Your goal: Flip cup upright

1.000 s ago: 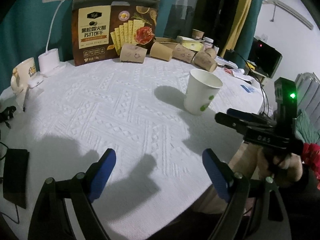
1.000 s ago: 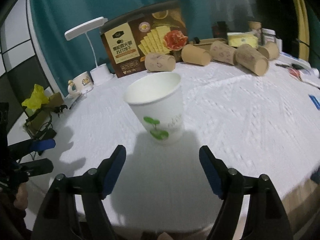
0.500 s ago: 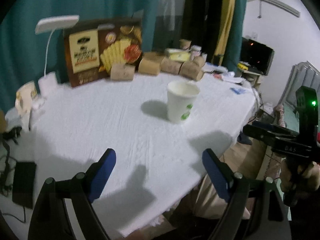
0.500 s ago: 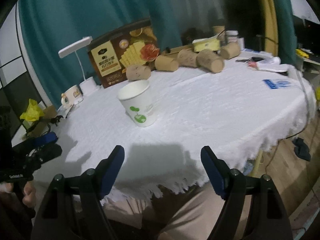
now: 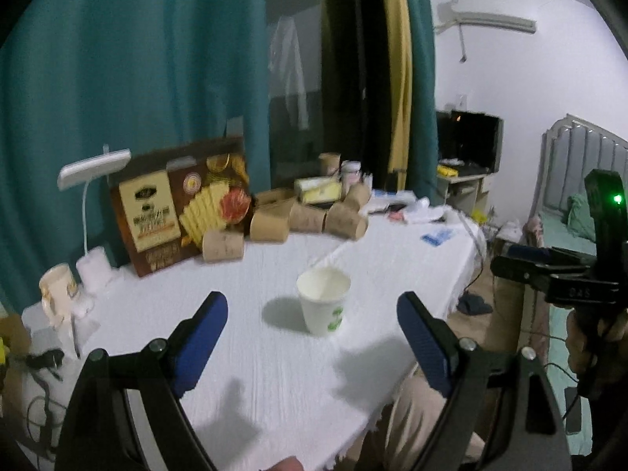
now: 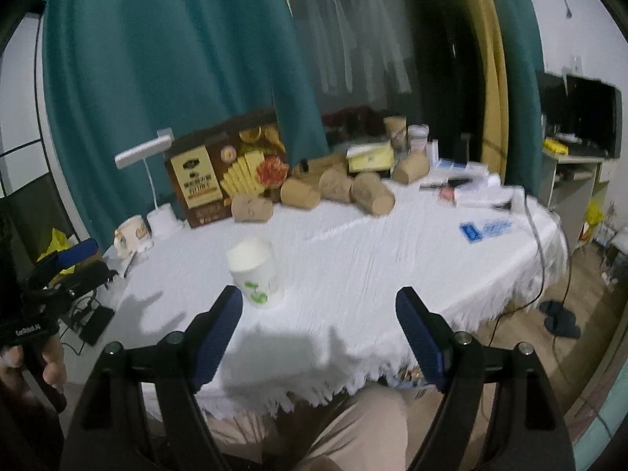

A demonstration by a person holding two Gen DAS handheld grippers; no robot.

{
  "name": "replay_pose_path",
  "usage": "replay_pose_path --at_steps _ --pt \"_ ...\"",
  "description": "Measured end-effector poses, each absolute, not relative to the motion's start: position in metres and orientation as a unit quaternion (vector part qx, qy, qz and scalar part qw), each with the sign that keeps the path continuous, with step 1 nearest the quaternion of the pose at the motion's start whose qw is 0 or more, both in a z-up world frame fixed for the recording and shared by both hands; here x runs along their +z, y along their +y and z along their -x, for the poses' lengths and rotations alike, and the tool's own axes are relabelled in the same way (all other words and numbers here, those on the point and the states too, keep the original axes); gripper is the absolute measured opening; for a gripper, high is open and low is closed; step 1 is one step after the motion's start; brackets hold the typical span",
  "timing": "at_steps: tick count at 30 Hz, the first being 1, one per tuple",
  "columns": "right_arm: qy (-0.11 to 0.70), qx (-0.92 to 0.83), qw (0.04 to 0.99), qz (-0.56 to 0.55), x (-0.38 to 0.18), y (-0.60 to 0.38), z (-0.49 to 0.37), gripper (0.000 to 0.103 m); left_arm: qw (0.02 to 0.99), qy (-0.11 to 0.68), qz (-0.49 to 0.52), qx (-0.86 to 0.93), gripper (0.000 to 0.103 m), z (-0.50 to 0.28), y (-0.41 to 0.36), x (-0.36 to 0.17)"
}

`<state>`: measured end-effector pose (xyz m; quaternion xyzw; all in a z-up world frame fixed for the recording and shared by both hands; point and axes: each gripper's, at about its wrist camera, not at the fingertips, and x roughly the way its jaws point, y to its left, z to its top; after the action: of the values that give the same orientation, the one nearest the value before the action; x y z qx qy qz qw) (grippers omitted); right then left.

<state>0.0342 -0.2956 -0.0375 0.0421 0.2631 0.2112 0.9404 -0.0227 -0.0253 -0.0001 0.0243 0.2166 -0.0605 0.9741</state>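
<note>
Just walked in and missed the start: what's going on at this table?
A person holds a gripper in each hand. The white paper cup stands upright, mouth up, alone on the white tablecloth. The left gripper and right gripper are both open, empty and clear of it; the right's jaws have just been opening. The flip looks done.

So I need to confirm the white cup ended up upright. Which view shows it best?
The left wrist view: the white cup stands clear between the open fingers, mouth up, its open rim and inside visible. In the right wrist view the cup is also upright but blurrier, with its base beside the left finger's tip.
</note>
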Motion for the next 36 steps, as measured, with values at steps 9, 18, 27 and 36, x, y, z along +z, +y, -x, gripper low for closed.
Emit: replay_pose_path --at_steps 9,18,27,36 --pt "0.192 0.214 0.957 -0.028 0.028 -0.289 -0.005 0.081 0.984 0.158 -0.027 -0.072 0.088 0.039 -0.027 0.041" --pt "0.142 0.209 0.967 -0.022 0.066 -0.275 0.014 0.086 0.995 0.089 0.0 -0.034 0.1 0.062 0.002 0.073" --pt "0.12 0.205 0.971 -0.023 0.078 -0.25 0.017 0.086 0.997 0.068 0.006 -0.02 0.102 0.068 0.033 0.082" --pt "0.126 0.202 0.971 -0.021 0.074 -0.225 -0.001 0.087 0.998 0.066 0.012 -0.013 0.102 0.06 0.06 0.077"
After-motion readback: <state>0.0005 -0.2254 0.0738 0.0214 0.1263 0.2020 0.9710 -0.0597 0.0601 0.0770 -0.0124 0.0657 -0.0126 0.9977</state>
